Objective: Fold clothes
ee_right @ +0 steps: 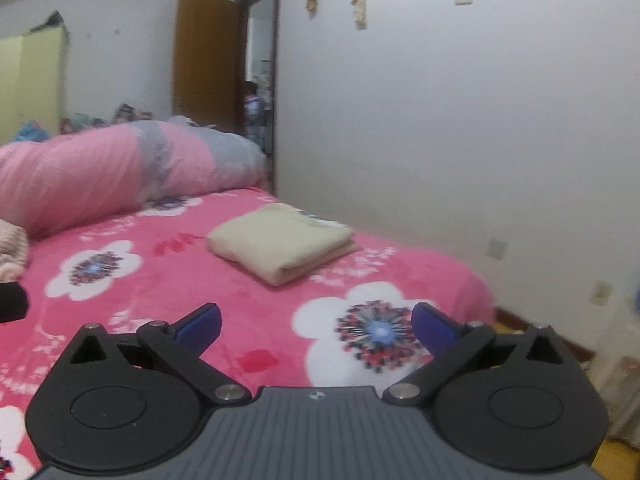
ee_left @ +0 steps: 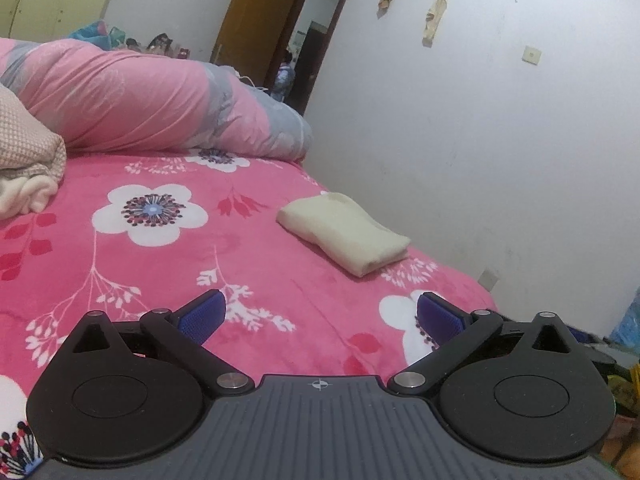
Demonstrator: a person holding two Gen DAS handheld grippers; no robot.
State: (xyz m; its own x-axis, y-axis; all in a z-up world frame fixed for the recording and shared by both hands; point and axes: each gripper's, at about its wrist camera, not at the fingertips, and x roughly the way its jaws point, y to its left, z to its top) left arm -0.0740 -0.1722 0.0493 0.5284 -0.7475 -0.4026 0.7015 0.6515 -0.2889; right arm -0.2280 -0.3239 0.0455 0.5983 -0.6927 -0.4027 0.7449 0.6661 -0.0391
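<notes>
in the left wrist view, the left gripper (ee_left: 322, 314) is held above the near part of the bed (ee_left: 168, 248), its blue pads (ee_left: 202, 314) spread wide with nothing between them. a cream folded garment (ee_left: 344, 232) is seen lying flat on the pink floral bedcover, close to the bed's right edge along the white wall (ee_left: 480, 140). a rolled pink and grey quilt (ee_left: 152, 100) is laid across the far end of the bed, and a checked cloth (ee_left: 28, 160) is bunched at the left edge.

in the right wrist view, which is somewhat blurred, the right gripper (ee_right: 316, 326) is likewise held over the near part of the bed (ee_right: 160, 292), fingers parted and empty. the folded garment (ee_right: 280, 242) is shown ahead, near the bed's right edge, well apart from the pads. the quilt (ee_right: 120, 168) is seen at the far end, with an open brown door (ee_right: 208, 56) behind it.
</notes>
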